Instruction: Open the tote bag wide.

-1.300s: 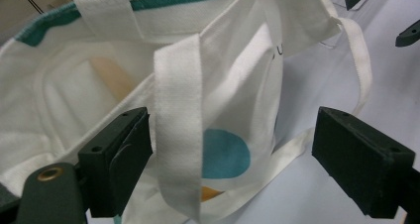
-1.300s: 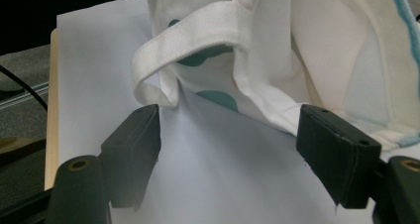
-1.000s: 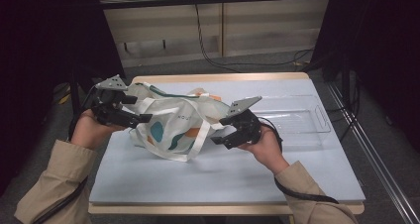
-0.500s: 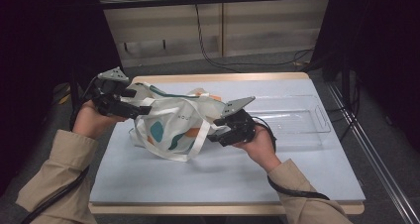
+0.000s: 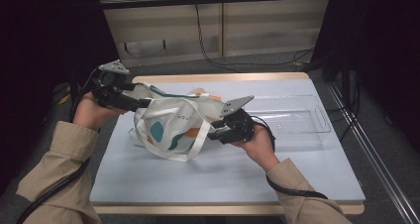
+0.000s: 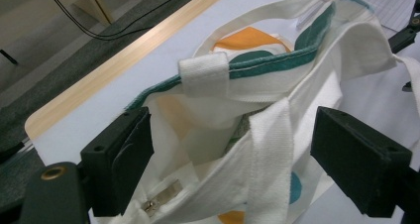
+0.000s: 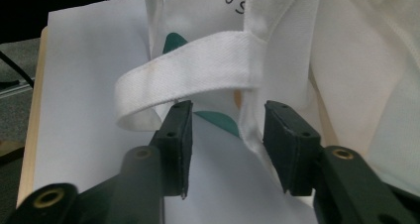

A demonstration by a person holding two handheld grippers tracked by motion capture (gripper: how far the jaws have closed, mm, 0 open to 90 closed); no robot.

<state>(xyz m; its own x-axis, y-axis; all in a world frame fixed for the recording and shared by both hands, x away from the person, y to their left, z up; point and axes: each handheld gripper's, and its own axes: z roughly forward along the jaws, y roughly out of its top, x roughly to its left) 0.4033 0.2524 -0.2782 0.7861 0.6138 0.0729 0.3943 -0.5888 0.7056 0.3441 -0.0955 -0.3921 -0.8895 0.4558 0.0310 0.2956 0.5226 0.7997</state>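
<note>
A white tote bag [image 5: 173,125] with teal and orange shapes lies on the pale table [image 5: 223,179]. Its left rim is raised toward my left gripper [image 5: 143,104]. In the left gripper view the jaws of that gripper [image 6: 230,154] stand wide, and the bag's mouth [image 6: 307,85] lies between them. The fabric rests against one jaw and stays off the other. My right gripper [image 5: 214,130] is at the bag's right side. Its jaws [image 7: 225,135] have just been closing around a white strap [image 7: 250,120], and neither pad presses it.
A clear plastic tray [image 5: 324,120] sits on the right half of the table, behind my right hand. Dark curtains flank the table, and cables run across the floor beyond its far edge.
My left gripper has risen a little and drawn the bag's rim up with it. The right gripper's jaws have narrowed around the strap, and that hand has edged slightly toward the bag.
</note>
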